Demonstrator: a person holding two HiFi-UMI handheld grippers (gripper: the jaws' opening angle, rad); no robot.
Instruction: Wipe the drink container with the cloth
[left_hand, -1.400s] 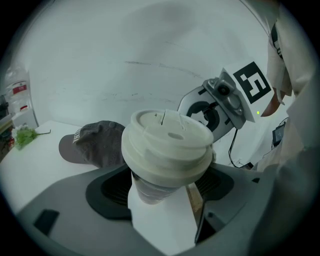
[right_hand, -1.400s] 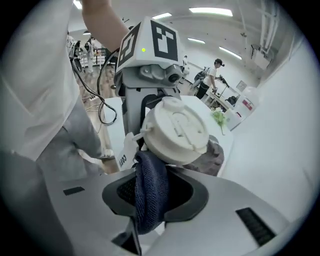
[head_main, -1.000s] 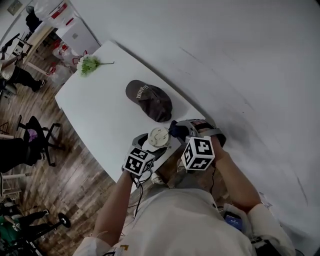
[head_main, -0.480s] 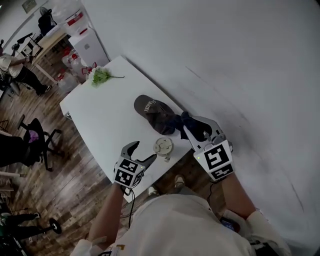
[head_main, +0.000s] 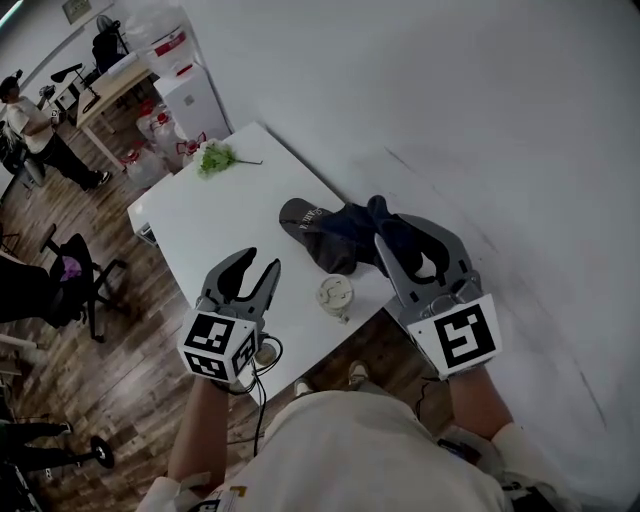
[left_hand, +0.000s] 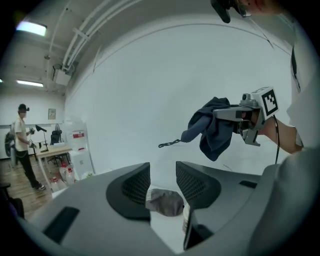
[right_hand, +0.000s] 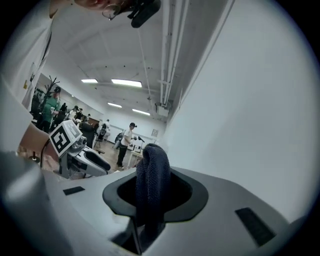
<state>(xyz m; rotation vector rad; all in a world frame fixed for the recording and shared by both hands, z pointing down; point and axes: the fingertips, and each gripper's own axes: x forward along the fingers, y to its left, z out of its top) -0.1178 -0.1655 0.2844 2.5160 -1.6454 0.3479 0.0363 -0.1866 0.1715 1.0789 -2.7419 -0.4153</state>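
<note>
1. Drink container (head_main: 335, 294): white, round lid facing up. It stands on the white table (head_main: 215, 235) close to the near edge, just beside the dark cap (head_main: 303, 222). Neither gripper touches it.
2. Handling estimate: a small lidded plastic vessel, probably light, rigid and smooth-walled. It is likely to skid or tip under a sideways wipe, and the table edge is near. Best hold is across the body below the lid, not on the lid rim; the body is hardly visible from above.
3. Cloth (head_main: 352, 232): dark, soft and limp. It hangs in a bunch above the cap, well clear of the container. It should conform to the wall, but needs pressure to wipe.
4. Right gripper (head_main: 405, 240): jaws clamped on a fold of the cloth (right_hand: 152, 185), which stands up between them.
5. Left gripper (head_main: 258, 262): jaws have just been closing and now stand at a narrow gap with nothing between them (left_hand: 162, 182). It is raised off the table, left of the container, and would need to open wider to take the body.
6. Periphery: green sprig (head_main: 215, 158) at the far table end, irrelevant.
</note>
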